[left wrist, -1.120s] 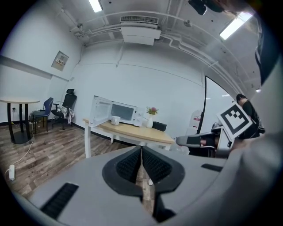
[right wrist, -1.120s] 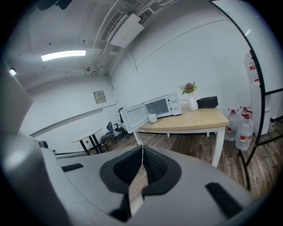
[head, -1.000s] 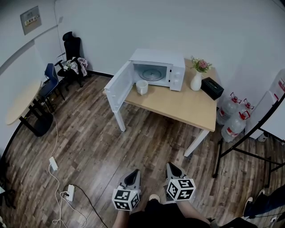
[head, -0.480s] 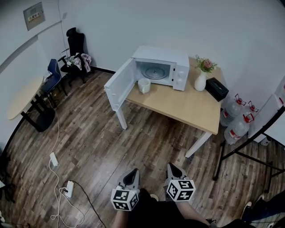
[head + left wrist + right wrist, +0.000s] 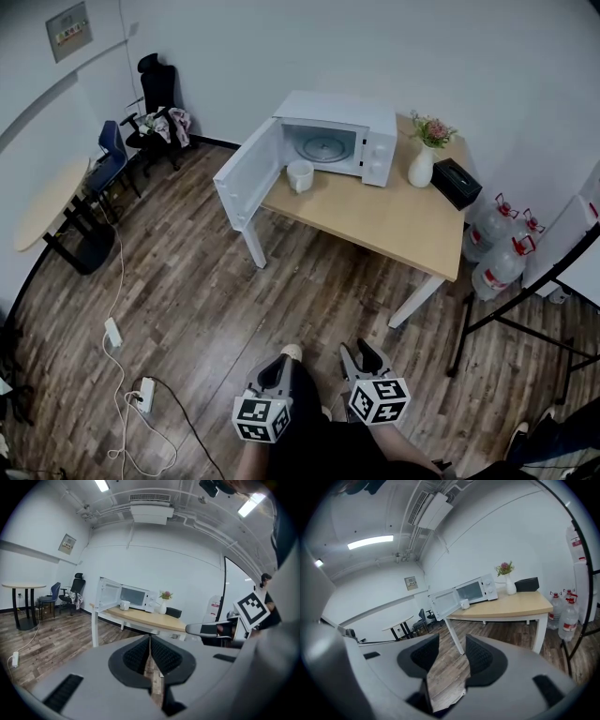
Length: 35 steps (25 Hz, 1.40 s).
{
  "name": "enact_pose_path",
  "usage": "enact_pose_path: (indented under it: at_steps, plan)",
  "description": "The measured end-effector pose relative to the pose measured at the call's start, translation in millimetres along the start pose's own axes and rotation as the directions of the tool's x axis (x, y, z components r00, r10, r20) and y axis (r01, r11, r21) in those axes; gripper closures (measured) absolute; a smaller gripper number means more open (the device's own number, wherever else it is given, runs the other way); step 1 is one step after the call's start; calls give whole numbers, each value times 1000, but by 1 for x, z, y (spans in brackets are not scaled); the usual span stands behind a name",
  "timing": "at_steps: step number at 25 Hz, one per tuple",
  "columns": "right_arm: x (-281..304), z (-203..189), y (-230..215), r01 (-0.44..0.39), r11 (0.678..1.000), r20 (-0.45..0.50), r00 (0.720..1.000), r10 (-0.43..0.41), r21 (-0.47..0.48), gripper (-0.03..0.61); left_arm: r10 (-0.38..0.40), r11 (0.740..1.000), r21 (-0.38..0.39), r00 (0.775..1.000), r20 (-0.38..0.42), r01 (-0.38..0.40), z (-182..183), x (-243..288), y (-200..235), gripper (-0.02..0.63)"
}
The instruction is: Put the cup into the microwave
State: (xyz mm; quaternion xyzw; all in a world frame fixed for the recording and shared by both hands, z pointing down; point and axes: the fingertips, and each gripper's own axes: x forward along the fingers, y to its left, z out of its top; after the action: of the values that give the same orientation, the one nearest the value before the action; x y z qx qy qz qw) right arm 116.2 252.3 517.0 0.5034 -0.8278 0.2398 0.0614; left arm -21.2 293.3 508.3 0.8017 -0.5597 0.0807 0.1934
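1. Head view: cup (image 5: 300, 175) stands upright on the surface (image 5: 394, 225), upper centre of frame, just in front of the microwave (image 5: 342, 141) mouth. Not yet inside.
2. Swung out toward frame left, the microwave door (image 5: 244, 183) overhangs the surface's corner; the cavity and turntable are exposed. Judged: it is open so the cup can go straight in.
3. Bottom centre: left gripper (image 5: 277, 371), well apart from the surface. In the left gripper view its pads (image 5: 139, 656) sit together with nothing between them.
4. Just beside it: right gripper (image 5: 360, 356). The right gripper view shows the pads (image 5: 426, 653) partly apart, with only floor in the gap. The jaws have just been opening. Judged: it is being readied for the cup ahead of the approach.
5. Both point toward the surface from well back, with bare wood floor between.
6. Around:
   - The vase (image 5: 421, 169) and black box (image 5: 453, 184) sit right of the microwave, clear of the cup.
   - The water bottles (image 5: 502, 258) and black stand (image 5: 525, 309) are at right.
   - The power strip (image 5: 145, 401) with its cable is at lower left.
   - None lies on the straight path.
   - Judged: the door edge is the likely snag for any reach from frame left.
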Motion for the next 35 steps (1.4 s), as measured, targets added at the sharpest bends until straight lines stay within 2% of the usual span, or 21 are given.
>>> enact_pose_path:
  at_steps: [8,17,35]
  plan:
    - [19,6,-14,10,1000,-23,1000,-10,-11,293,-22,1000,5,1000,-9,22,9,29,3,603]
    - [67,32,-23,1,999,-36,999,-3,-34,230,-48,999,15,999,-14,48,38,76,24,603]
    - [200,100,-29,78,997,-27,996,-79,-23,170,-98,994,46,995,-14,98,119,174,110,603]
